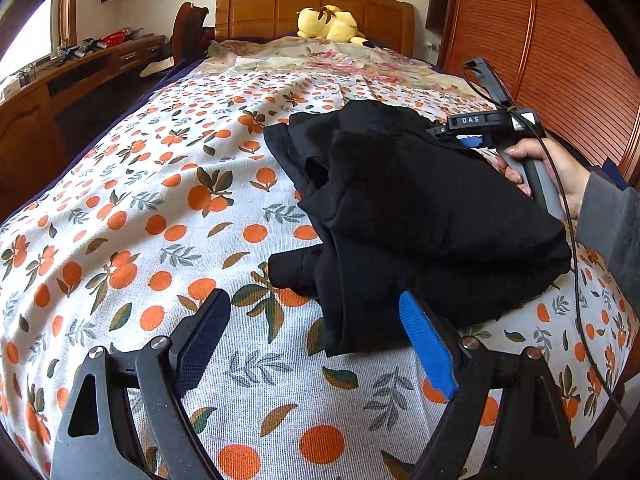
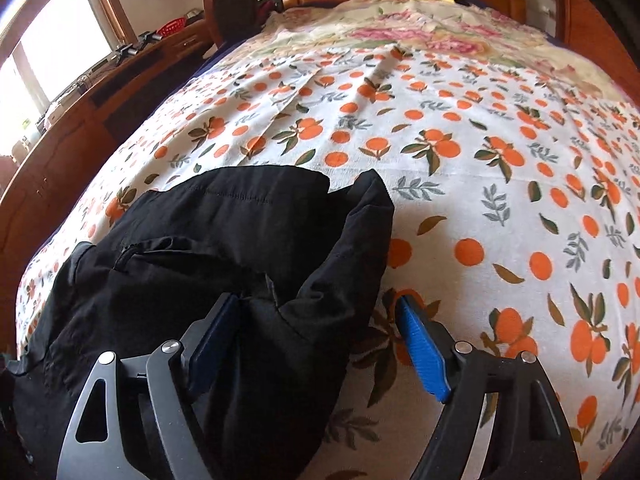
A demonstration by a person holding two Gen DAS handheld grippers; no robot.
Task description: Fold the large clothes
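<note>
A black garment [image 1: 420, 216] lies bunched in a loose heap on the bed's orange-print sheet [image 1: 140, 208]. My left gripper [image 1: 316, 320] is open just in front of the heap's near edge, holding nothing. My right gripper [image 2: 320, 320] is open, and a fold of the same black garment [image 2: 224, 248] lies between its jaws, against the left finger. In the left wrist view the right gripper [image 1: 460, 136] sits at the far side of the heap, held by a hand, its fingertips hidden behind the cloth.
A yellow plush toy [image 1: 328, 24] sits by the wooden headboard [image 1: 312, 4]. A floral blanket [image 1: 320, 60] covers the bed's head end. A wooden desk [image 1: 60, 80] runs along the left. A wooden wardrobe [image 1: 560, 60] stands right.
</note>
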